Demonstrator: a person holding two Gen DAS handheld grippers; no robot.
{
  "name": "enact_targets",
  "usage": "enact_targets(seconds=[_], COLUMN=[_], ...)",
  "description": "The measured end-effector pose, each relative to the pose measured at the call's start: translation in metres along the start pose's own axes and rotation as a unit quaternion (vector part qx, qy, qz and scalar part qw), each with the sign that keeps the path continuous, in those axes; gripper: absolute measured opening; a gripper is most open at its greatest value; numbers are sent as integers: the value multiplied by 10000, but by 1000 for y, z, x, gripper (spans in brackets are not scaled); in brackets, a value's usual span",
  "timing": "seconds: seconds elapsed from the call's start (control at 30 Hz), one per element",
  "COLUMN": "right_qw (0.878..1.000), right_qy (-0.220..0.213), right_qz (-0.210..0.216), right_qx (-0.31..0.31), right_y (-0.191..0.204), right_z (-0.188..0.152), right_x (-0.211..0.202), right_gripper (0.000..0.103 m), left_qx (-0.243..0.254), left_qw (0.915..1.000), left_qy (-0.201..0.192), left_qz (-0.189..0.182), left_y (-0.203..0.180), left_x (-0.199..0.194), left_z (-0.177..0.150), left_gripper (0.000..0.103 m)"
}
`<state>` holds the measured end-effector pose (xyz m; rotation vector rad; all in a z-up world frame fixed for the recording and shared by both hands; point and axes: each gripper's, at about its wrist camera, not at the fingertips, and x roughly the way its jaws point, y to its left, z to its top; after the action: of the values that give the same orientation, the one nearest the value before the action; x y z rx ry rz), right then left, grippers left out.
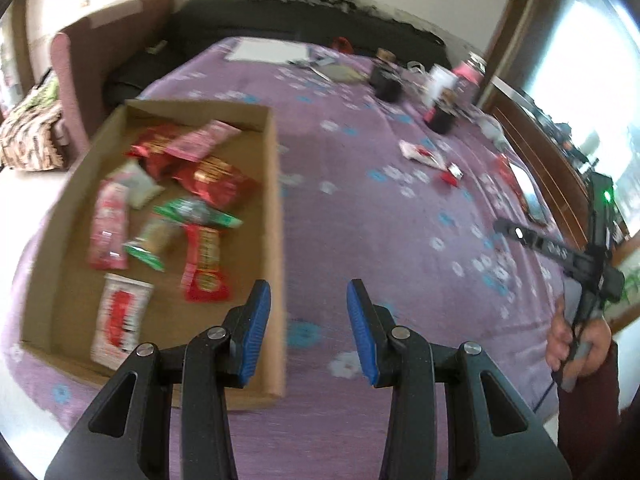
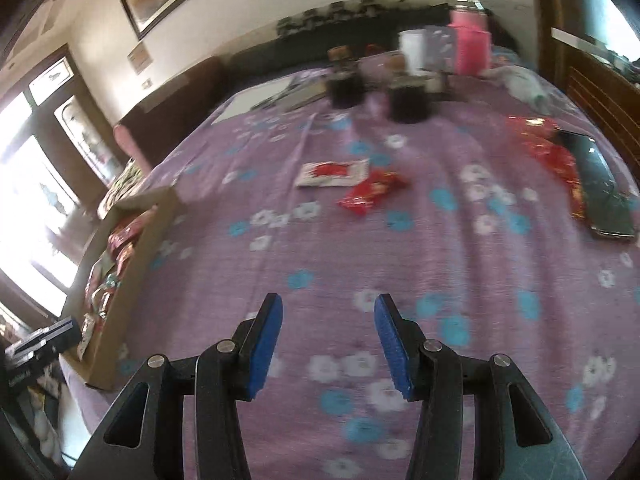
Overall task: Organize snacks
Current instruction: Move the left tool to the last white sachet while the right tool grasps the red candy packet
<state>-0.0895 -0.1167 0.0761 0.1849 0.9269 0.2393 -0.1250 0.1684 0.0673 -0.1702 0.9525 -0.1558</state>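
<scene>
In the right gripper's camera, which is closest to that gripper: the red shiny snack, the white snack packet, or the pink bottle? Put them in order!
From the right gripper:
1. Red shiny snack, mid-table, just right of centre.
2. White snack packet, just behind it, slightly left.
3. Pink bottle, far edge, right.

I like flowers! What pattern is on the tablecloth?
The tablecloth is purple with small white and blue flowers, clearest in the right wrist view.

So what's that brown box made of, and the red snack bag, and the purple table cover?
The box looks like plain cardboard: dull brown with thin, raw-edged walls. The red snack bag seems to be shiny plastic or foil wrap, since it crinkles and glints. The purple cover looks like woven cloth, matte with printed flowers and soft creases.
</scene>
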Motion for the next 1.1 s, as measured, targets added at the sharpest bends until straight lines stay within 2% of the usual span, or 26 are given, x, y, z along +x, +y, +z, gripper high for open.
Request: enact_targets(seconds=[0.2,0.3,0.4,0.5,0.63,0.7,0.77,0.87,0.93,0.97,1.0,1.03,1.1], right_qw=[9996,9996,9987,9974,9955,9949,9948,9921,9812,9769,9774,9823,9918], right_qy=[-117,-24,143,183,465,717,780,1142,1478,1463,1307,984,455], right_qz=[-255,-261,-467,-691,-815,-693,-566,293,1124,1435,1554,1538,1195], right_qx=[-9,110,125,-46,-155,-176,-339,-417,-534,-602,-592,-423,-61], right_y=[-4,-1,7,20,31,32,39,50,58,60,57,47,26], right_z=[35,70,105,125,141,140,132,112,94,86,83,81,82], right_x=[19,48,90,118,155,167,164,149,134,120,107,88,63], right_gripper=[50,50,49,49,49,50,52,50,47,47,47,50,50], left_qx=[64,54,55,23,-54,-100,-149,-142,-81,-36,0,26,57], left_qw=[9999,10000,9999,9997,9995,9994,9992,9990,9988,9986,9984,9983,9978], left_qy=[81,47,62,160,191,186,190,226,251,258,270,289,331], left_qz=[-56,-65,-99,-177,-242,-257,-310,-360,-420,-464,-492,-512,-565], left_y=[-9,-6,-3,1,7,10,12,9,4,0,-3,-6,-12], left_x=[5,4,5,7,7,8,9,14,16,17,19,20,23], left_z=[-1,-1,-2,-3,-2,-1,-1,0,0,0,-1,-1,-2], left_gripper=[37,37,37,37,37,37,37,37,37,37,37,37,37])
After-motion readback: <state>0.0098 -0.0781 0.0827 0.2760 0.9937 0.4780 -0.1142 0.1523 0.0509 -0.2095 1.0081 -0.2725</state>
